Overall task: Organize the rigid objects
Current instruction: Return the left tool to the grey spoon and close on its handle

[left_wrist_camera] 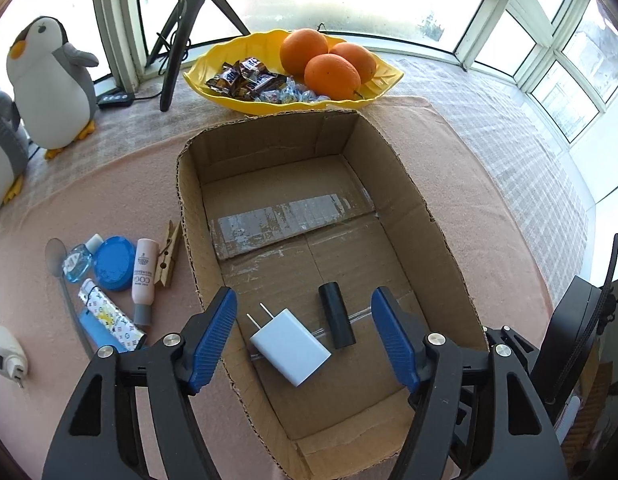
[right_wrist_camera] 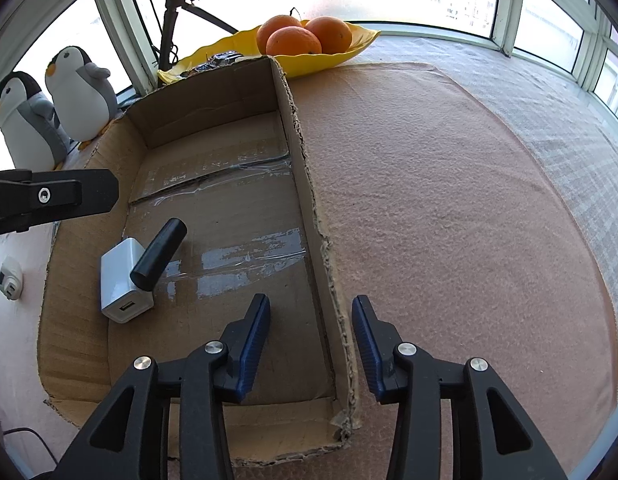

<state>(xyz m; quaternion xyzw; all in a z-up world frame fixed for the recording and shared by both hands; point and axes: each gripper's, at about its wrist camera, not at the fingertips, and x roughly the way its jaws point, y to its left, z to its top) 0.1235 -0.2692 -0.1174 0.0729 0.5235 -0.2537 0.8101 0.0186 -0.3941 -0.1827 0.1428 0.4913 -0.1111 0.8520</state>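
Observation:
An open cardboard box (left_wrist_camera: 409,184) stands on the pink cloth. On its floor lie a white USB charger (left_wrist_camera: 291,350) and a black cylinder (left_wrist_camera: 336,316), touching each other. My left gripper (left_wrist_camera: 304,294) hangs open above them, holding nothing. Left of the box lie a wooden clothespin (left_wrist_camera: 167,254), a pink tube (left_wrist_camera: 144,276), a blue-lidded jar (left_wrist_camera: 115,263), a small blue bottle (left_wrist_camera: 80,262), a spoon (left_wrist_camera: 57,260), a patterned lighter (left_wrist_camera: 111,322) and a white plug adapter (left_wrist_camera: 5,354). My right gripper (right_wrist_camera: 311,299) is open astride the box's right wall (right_wrist_camera: 301,168), with the pads clear of it.
A yellow bowl (left_wrist_camera: 213,82) with three oranges (left_wrist_camera: 331,74) and wrapped sweets stands behind the box. Two plush penguins (left_wrist_camera: 49,80) and a black tripod (left_wrist_camera: 181,40) stand at the back left by the windows. Bare pink cloth (right_wrist_camera: 449,200) stretches right of the box.

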